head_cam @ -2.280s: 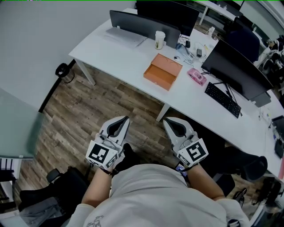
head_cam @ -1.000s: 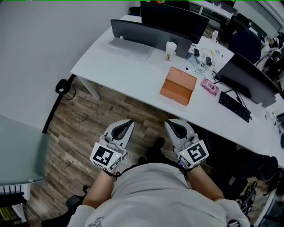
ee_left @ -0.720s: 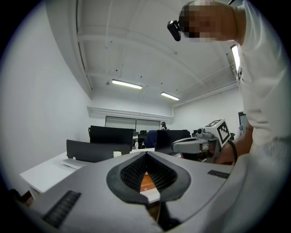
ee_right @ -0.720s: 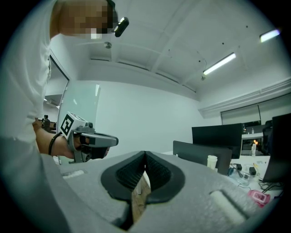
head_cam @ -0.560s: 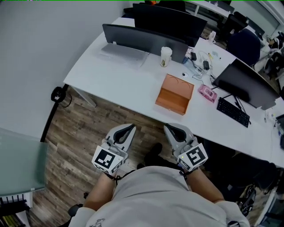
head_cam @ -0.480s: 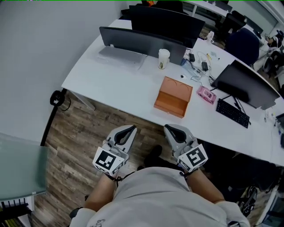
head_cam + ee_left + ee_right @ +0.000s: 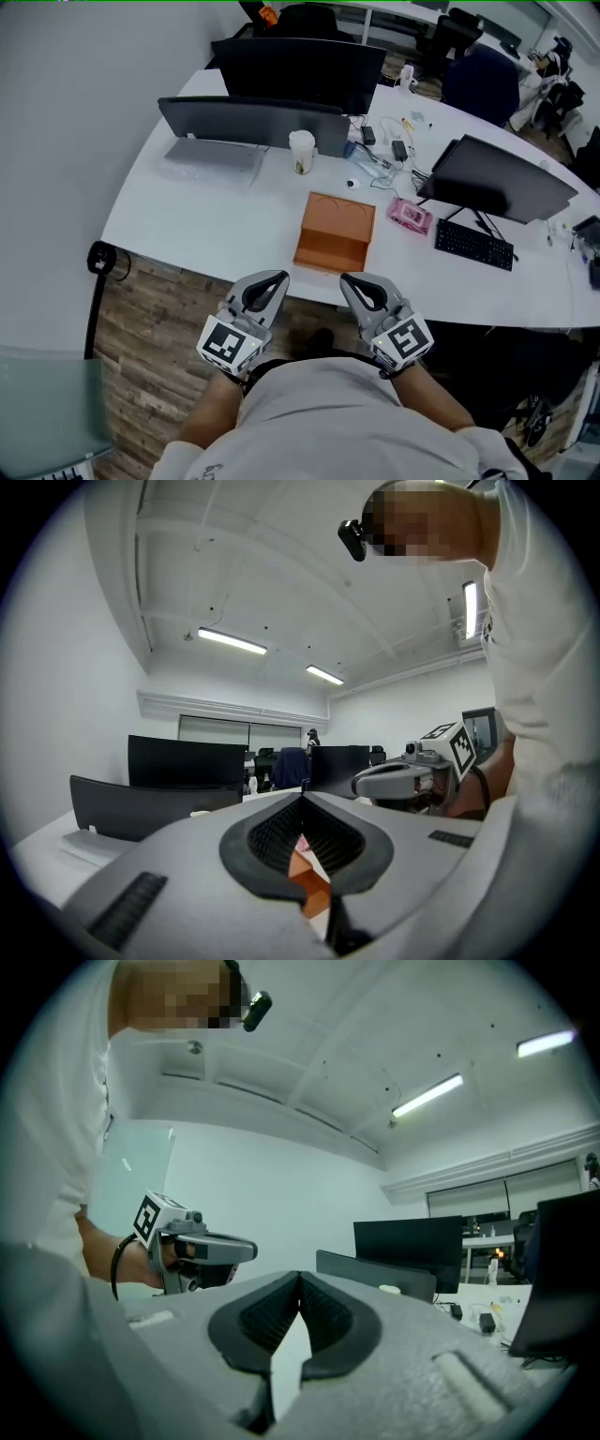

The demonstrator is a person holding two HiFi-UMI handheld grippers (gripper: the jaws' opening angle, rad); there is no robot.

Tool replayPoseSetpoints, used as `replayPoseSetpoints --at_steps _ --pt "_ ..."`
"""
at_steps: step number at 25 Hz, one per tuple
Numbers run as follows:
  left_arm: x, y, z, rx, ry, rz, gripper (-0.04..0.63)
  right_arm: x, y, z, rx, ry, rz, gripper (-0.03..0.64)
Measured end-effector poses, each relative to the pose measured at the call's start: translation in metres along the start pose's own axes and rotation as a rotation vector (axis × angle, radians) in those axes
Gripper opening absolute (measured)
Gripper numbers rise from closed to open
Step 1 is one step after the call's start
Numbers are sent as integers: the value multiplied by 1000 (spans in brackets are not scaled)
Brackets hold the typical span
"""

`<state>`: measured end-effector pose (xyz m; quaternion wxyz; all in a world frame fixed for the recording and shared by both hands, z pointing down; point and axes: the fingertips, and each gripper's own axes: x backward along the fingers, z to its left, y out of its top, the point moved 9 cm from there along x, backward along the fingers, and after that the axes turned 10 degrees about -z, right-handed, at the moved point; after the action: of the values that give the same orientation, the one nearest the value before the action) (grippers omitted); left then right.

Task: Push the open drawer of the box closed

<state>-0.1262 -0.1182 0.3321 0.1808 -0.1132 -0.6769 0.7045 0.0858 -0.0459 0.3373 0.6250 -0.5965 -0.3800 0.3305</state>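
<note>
Left tool: the left tool (image 7: 277, 277) is held level by the person (image 7: 319, 412), with its tip at the near edge of the surface. Its jaws are pressed together at the tips and nothing is clamped between them.
Right tool: the right tool (image 7: 348, 279) is beside it, also level and pointing toward the surface. Its jaws meet at the tips too, and it carries nothing.
Box: the orange box (image 7: 339, 214) lies flat on the white surface (image 7: 206, 220), close to the near edge. It is just beyond the two tool tips and, seen from above, roughly between them.
Drawer: the drawer (image 7: 328, 255) stands drawn out of the box on the side facing the person. Both tools look short of it.
Along the left tool: a corner of the orange box shows through the hollow behind the closed tips (image 7: 302, 801), ahead and lower down. The right tool shows off to one side.
Along the right tool: only pale surface shows through the hollow behind the closed tips (image 7: 300, 1277). The left tool shows off to one side.
Behind the box: a paper cup (image 7: 302, 152) stands in front of a dark monitor (image 7: 253, 122).
Beside the box: a pink item (image 7: 409, 216) lies near it. Farther along are a keyboard (image 7: 473, 245) and a second monitor (image 7: 497, 178).
Floor: the wood-plank floor (image 7: 150, 319) shows below the near edge of the surface.
</note>
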Motion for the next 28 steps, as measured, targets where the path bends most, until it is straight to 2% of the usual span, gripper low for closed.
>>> replayPoseSetpoints --at_steps 6,10,18,28 --pt "-49 10 2 3 -63 11 0 13 13 -32 10 -68 -11 2" --pt "-73 5 6 9 -136 12 0 18 13 -43 17 -128 -12 3" --pt "-110 0 20 10 -296 14 0 21 15 -48 37 -265 -12 3" --pt "-137 -3 60 37 -444 23 0 -3 11 -50 42 -426 4 3"
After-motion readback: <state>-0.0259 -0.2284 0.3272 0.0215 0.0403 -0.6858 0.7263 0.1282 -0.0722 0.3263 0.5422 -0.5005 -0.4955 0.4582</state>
